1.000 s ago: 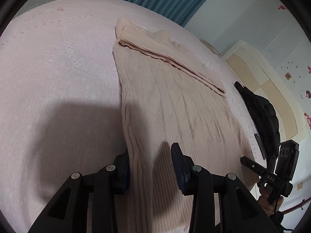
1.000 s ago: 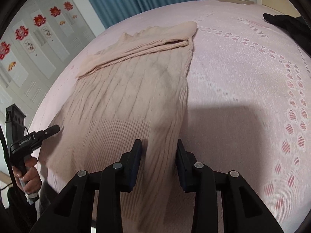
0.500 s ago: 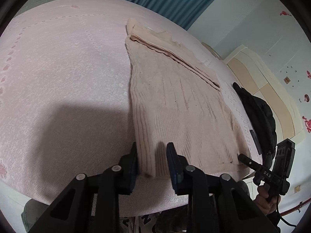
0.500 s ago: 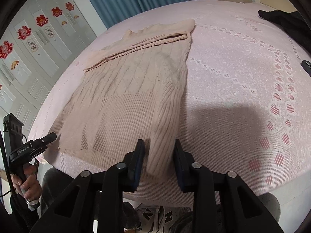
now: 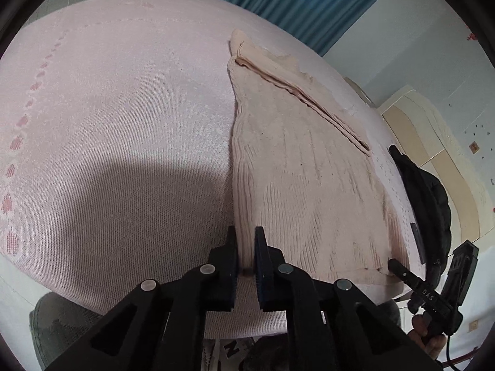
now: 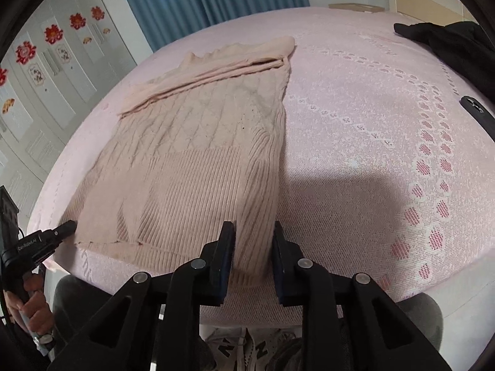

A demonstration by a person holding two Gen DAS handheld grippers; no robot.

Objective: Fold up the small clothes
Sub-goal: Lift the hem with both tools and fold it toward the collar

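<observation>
Sweater (image 5: 297, 185): spread flat on the pink bed (image 5: 123, 123), ahead of both tools, hem nearest, ready for a lengthwise fold.
Left gripper (image 5: 246, 247): clamped tight on the left hem corner.
Right gripper (image 6: 252, 241): just closing, narrow gap; right hem corner between, pads seemingly touching it.

The sweater (image 5: 297, 185) lies on the bed (image 5: 123, 142); a dark garment (image 6: 448, 43) lies well apart.

The sweater's (image 5: 303, 185) hem corners are hidden between each gripper's pads. The black garment (image 6: 448, 41) is cut off at the frame edge. The shoes (image 6: 247, 349) show only partly beneath the right gripper (image 6: 250, 247).
</observation>
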